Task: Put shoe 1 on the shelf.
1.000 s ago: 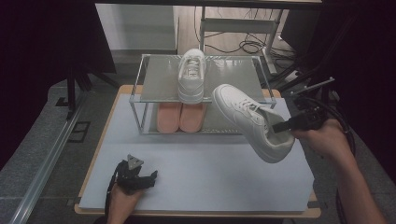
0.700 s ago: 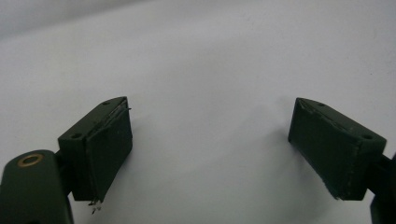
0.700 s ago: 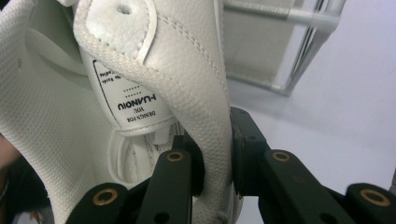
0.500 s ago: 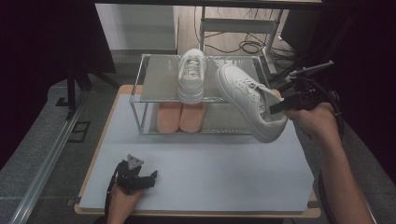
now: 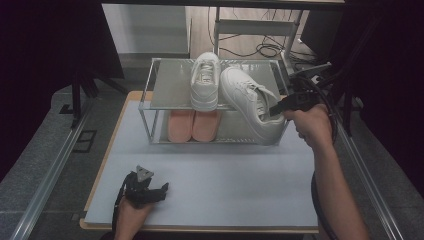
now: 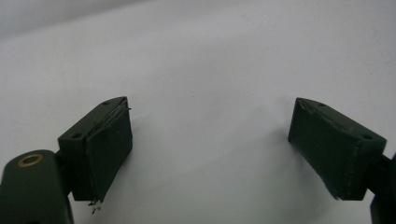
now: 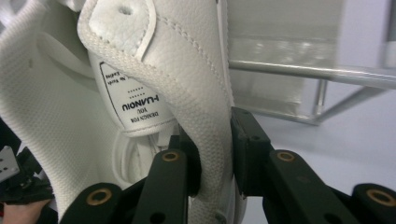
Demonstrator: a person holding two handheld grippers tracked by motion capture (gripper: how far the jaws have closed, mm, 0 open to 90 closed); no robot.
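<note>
- Right gripper (image 5: 276, 107) clamped the shoe (image 5: 250, 102) by its collar, toe over the rack (image 5: 170, 90) top beside another shoe (image 5: 205, 80).
- Left gripper (image 6: 210, 149) hung wide over bare table (image 6: 205, 60).
- Right gripper's pads pinched the shoe's wall (image 7: 205, 135).

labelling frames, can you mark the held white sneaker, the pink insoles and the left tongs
held white sneaker (image 5: 245, 97), high view, on the laced upper.
pink insoles (image 5: 192, 125), high view, on the lower shelf, where the pair meets.
left tongs (image 6: 210, 154), left gripper view, midway between the open fingertips.
</note>
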